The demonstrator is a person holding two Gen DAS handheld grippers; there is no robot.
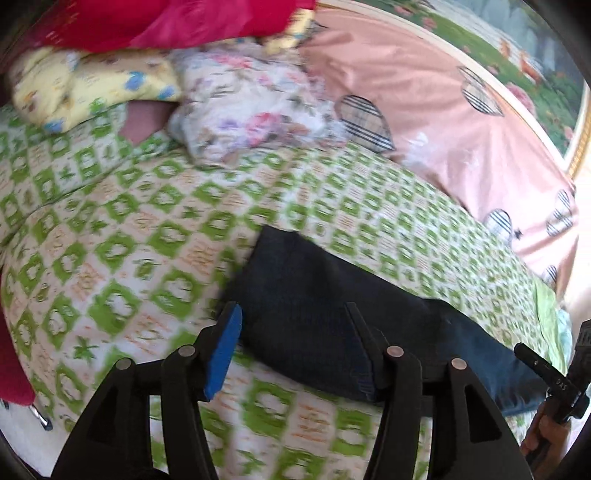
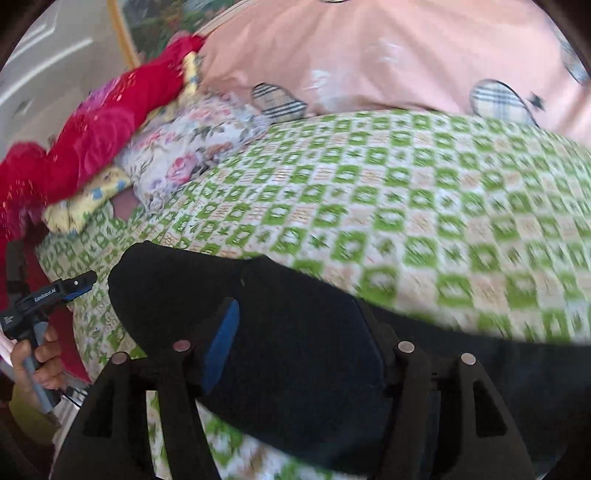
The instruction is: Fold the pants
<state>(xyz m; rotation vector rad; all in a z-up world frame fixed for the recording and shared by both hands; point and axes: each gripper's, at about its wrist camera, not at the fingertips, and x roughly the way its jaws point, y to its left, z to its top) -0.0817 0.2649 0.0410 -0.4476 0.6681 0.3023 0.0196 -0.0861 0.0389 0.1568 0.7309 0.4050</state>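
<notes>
Dark navy pants lie folded lengthwise on the green-and-white patterned bedspread. My left gripper is open, its jaws wide apart over the near end of the pants, with the cloth lying between the fingers. In the right wrist view the pants fill the lower middle. My right gripper is open, its jaws spread over the dark cloth. The left gripper shows at the left edge of that view, held by a hand. The right gripper's body shows at the right edge of the left wrist view.
A floral pillow, a yellow printed pillow and red cloth are piled at the head of the bed. A pink quilt with checked patches lies along the far side. A framed picture stands behind.
</notes>
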